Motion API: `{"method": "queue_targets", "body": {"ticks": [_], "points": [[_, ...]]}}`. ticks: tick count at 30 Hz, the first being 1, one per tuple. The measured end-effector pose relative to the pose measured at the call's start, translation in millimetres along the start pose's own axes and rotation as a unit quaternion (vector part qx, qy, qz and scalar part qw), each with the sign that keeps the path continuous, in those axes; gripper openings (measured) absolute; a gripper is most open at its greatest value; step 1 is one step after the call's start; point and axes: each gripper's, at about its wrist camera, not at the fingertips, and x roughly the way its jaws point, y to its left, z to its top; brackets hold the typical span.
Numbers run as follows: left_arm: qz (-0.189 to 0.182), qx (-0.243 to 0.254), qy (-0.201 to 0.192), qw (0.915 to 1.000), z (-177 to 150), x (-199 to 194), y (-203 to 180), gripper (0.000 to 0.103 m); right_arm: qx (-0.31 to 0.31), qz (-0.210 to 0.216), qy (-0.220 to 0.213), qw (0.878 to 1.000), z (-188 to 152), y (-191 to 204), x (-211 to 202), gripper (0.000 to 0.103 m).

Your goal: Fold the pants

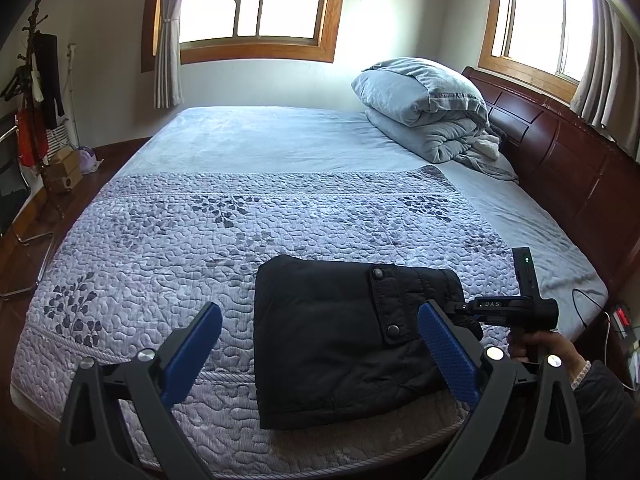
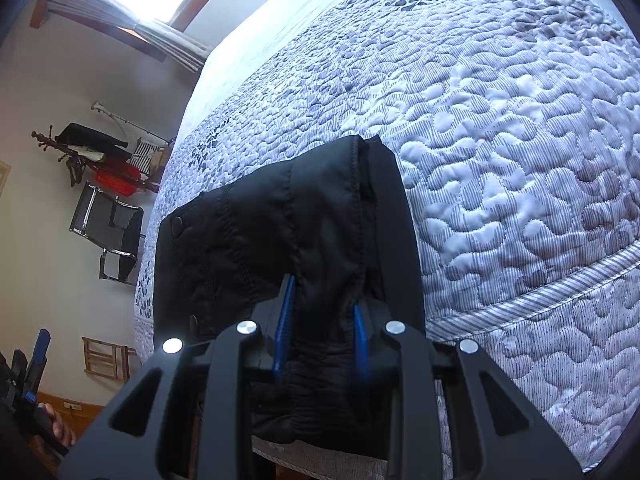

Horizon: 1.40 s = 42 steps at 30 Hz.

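The pants [image 1: 344, 344], black and padded, lie folded into a thick square bundle on the bed [image 1: 280, 208], near its front edge and somewhat toward the headboard [image 1: 568, 160] side, on the quilt [image 1: 168, 248] with its grey leaf print. A flap with two snap buttons faces up on top of the bundle. The left gripper [image 1: 320, 352] hovers above the front edge with its blue pads spread wide, one pad over bare quilt and the other over the bundle's headboard side; nothing is pinched between them. The right gripper [image 2: 322, 332] comes at the bundle from the headboard side, its jaws narrowed and clenched on a ridge of the pants' fabric at the bundle's near edge, which bunches between the two blue pads. In the left wrist view the right gripper's black body shows beside the bundle, held by the person's right hand [image 1: 540, 344] in a dark sleeve. A folded grey duvet [image 1: 428, 108] is piled at the far corner by the headboard, well apart from the pants. Beyond the bed's foot stand a coat rack [image 1: 36, 112] hung with clothes and a black chair [image 2: 108, 232]. Two wood-framed windows [image 1: 256, 0] with curtains light the room.
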Motion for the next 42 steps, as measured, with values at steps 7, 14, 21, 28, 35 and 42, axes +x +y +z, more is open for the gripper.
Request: {"method": "queue_targets", "body": {"ticks": [7, 14, 21, 28, 35, 42], "points": [[0.000, 0.001, 0.000, 1.0000, 0.0, 0.2, -0.3, 0.099, 0.004, 0.002, 0.000, 1.000, -0.8, -0.7, -0.1, 0.026], [-0.001, 0.001, 0.002, 1.0000, -0.4, 1.0, 0.3, 0.099, 0.002, 0.004, 0.001, 1.000, -0.8, 1.0, -1.2, 0.032], [-0.002, 0.000, 0.003, 1.0000, -0.9, 2.0, 1.3, 0.099, 0.001, 0.011, 0.003, 1.000, -8.3, 3.7, -10.7, 0.052], [-0.002, 0.003, 0.006, 1.0000, -2.2, 5.2, 1.7, 0.099, 0.000, 0.011, 0.007, 1.000, -18.9, 5.0, -21.6, 0.060], [0.004, -0.012, 0.027, 0.9996, -10.7, 17.1, 12.2, 0.099, -0.013, 0.003, 0.021, 1.000, -32.0, 5.4, -20.2, 0.063], [0.008, -0.027, 0.042, 0.9987, -16.8, 23.7, 19.4, 0.099, -0.025, -0.010, 0.025, 0.999, -35.6, 10.5, -13.5, 0.051]]}}
